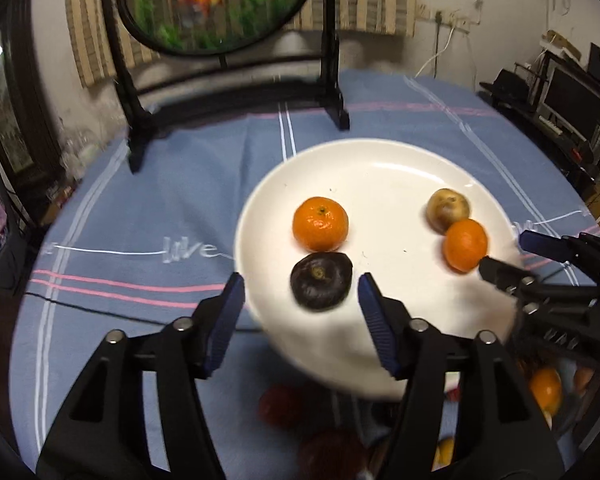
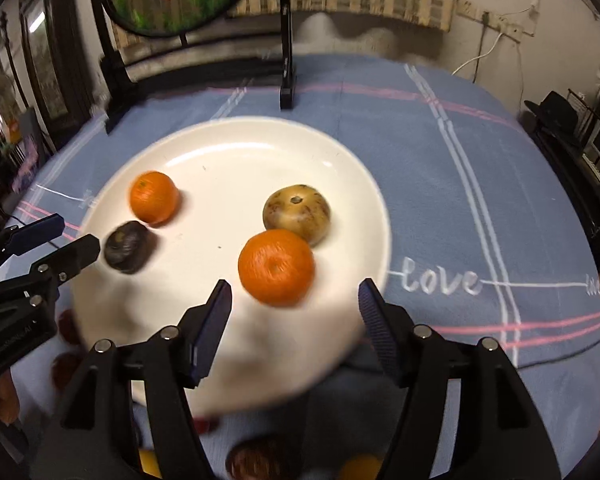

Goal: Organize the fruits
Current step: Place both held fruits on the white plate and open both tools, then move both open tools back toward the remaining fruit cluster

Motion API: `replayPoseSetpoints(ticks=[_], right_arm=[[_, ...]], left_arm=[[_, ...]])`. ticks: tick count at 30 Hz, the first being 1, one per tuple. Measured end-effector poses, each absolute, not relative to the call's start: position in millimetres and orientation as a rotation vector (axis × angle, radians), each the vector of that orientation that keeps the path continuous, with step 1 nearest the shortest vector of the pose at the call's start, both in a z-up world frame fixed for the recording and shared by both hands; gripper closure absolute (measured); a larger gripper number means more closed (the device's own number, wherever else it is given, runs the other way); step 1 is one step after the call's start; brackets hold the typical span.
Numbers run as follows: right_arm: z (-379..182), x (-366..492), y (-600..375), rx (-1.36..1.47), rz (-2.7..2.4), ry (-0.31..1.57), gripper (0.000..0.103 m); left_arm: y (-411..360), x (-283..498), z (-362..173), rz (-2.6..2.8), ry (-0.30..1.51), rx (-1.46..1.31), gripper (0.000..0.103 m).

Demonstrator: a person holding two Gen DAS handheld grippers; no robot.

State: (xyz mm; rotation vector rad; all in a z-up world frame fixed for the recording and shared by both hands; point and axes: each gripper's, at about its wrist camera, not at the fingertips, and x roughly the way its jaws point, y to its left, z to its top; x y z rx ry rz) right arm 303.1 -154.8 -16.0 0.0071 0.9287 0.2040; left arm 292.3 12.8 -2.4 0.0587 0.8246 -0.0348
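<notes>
Blue striped tablecloth point(image 1: 148, 208) — cluttered, perhaps dim, room — bears white plate point(image 1: 380, 160).

Plate point(image 1: 380, 160) centre & far half bare, free approach betw. the two fruit pairs. Black stand point(image 1: 332, 80) blocks far edge of surface point(image 1: 160, 200). More fruit point(image 1: 284, 400) crowds near side under the fingers point(image 1: 228, 320).

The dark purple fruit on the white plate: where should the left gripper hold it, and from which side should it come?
Grip the dark purple fruit across its widest part, probably from above and from the near side. It is round and lies stem-up, just ahead of the open left gripper. The mandarin sits very close behind it on the plate, so coming from the far side looks blocked.
</notes>
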Motion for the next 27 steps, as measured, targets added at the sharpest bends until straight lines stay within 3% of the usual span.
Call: replayPoseSetpoints(ticks=[5,14,27], right_arm=[[7.1,246.9,-191.6,0.126,0.231,0.859,0.034],[5.3,160.7,-223.2,0.137,0.129,0.748,0.03],[-26.5,122.4,-219.9,0.165,0.12,0.802,0.026]], left_arm=[[23.4,244.8,10.3,-0.057,0.78,0.046,0.025],[40.2,169.0,1.1,-0.041,0.723,-0.027,0.016],[28.9,123.3,-24.4,-0.05,0.76,-0.021,0.015]])
